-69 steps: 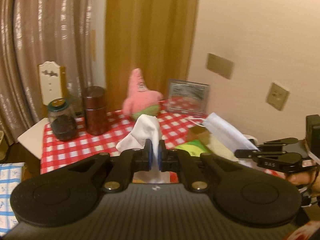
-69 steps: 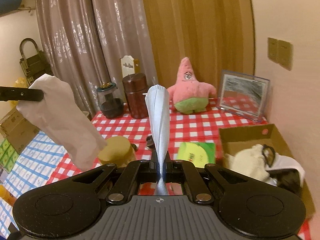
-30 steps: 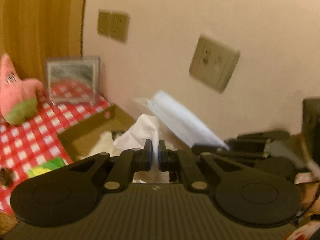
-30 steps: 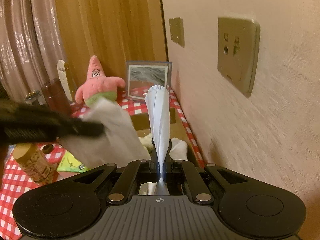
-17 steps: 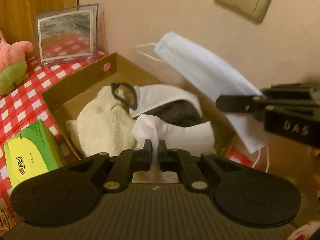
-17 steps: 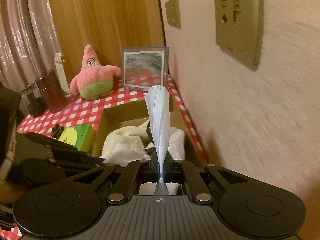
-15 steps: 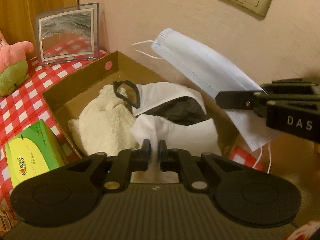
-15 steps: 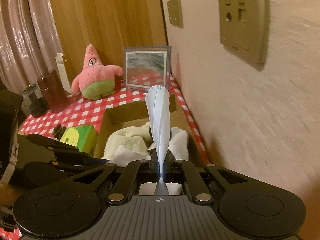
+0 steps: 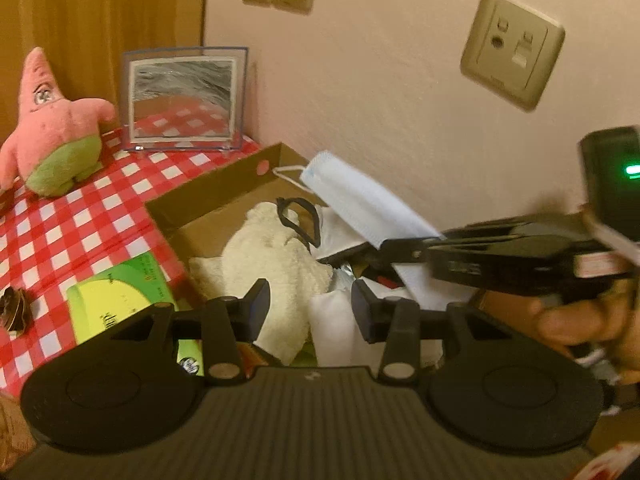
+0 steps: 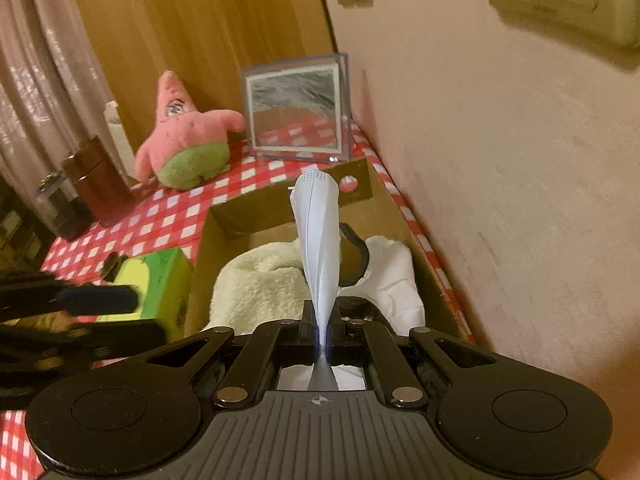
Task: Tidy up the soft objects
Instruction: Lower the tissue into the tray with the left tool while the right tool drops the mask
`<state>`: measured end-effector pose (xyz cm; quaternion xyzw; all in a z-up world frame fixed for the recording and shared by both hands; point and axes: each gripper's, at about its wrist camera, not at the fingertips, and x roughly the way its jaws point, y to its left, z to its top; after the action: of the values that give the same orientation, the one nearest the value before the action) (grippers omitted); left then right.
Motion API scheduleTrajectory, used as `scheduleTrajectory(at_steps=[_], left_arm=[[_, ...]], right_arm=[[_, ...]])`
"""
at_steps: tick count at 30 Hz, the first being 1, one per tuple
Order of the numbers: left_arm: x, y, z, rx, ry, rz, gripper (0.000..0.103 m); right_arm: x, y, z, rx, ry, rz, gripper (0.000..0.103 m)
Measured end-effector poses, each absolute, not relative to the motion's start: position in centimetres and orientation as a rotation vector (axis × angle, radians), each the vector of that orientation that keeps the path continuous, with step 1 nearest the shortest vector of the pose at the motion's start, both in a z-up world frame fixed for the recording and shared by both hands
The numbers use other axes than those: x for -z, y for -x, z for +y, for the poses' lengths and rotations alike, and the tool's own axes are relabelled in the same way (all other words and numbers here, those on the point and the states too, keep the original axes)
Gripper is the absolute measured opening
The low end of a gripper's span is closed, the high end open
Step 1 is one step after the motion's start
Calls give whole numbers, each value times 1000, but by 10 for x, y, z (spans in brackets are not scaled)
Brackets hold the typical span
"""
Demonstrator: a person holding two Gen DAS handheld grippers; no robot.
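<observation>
A brown cardboard box (image 9: 216,188) (image 10: 384,216) stands on the red checked table by the wall. In it lie a cream towel (image 9: 276,256) (image 10: 256,284), white cloths and a black strap. My left gripper (image 9: 310,310) is open over the box's near end; a white cloth (image 9: 332,328) lies loose between and below its fingers. My right gripper (image 10: 320,330) is shut on a light blue face mask (image 10: 318,232) (image 9: 360,204) and holds it above the box.
A pink star plush (image 9: 52,128) (image 10: 184,140) and a framed picture (image 9: 184,96) (image 10: 298,108) stand at the back. A green tissue box (image 9: 116,304) (image 10: 156,280) lies left of the box. Brown jars (image 10: 96,180) stand at left. Wall sockets (image 9: 512,48) are close on the right.
My left gripper has opened and let go of the white cloth, which now lies in the box. My right gripper has lowered the mask toward the box.
</observation>
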<state>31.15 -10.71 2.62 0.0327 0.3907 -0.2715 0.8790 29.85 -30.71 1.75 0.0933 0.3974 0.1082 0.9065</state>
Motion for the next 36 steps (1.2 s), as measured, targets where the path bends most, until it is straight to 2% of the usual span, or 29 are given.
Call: scheduleTrajectory(at_steps=[13, 15, 16, 17, 30, 33, 36], left_arm=[[-38, -292, -64, 541, -11, 772, 41], [-39, -290, -61, 542, -12, 768, 41], [-39, -289, -59, 544, -11, 766, 41], [-39, -288, -57, 543, -8, 763, 41], [-68, -252, -24, 519, 34, 729, 46], [-77, -239, -13, 513, 45, 726, 50], [-90, -226, -1, 499, 54, 715, 59]], right_arm=[[25, -328, -289, -225, -134, 925, 5], [24, -326, -290, -217, -132, 922, 25], [21, -323, -291, -212, -137, 910, 58], [17, -319, -294, -209, -149, 886, 81], [-50, -250, -285, -222, -161, 809, 82], [-66, -235, -280, -230, -185, 799, 82], [-81, -221, -271, -257, -188, 787, 82]])
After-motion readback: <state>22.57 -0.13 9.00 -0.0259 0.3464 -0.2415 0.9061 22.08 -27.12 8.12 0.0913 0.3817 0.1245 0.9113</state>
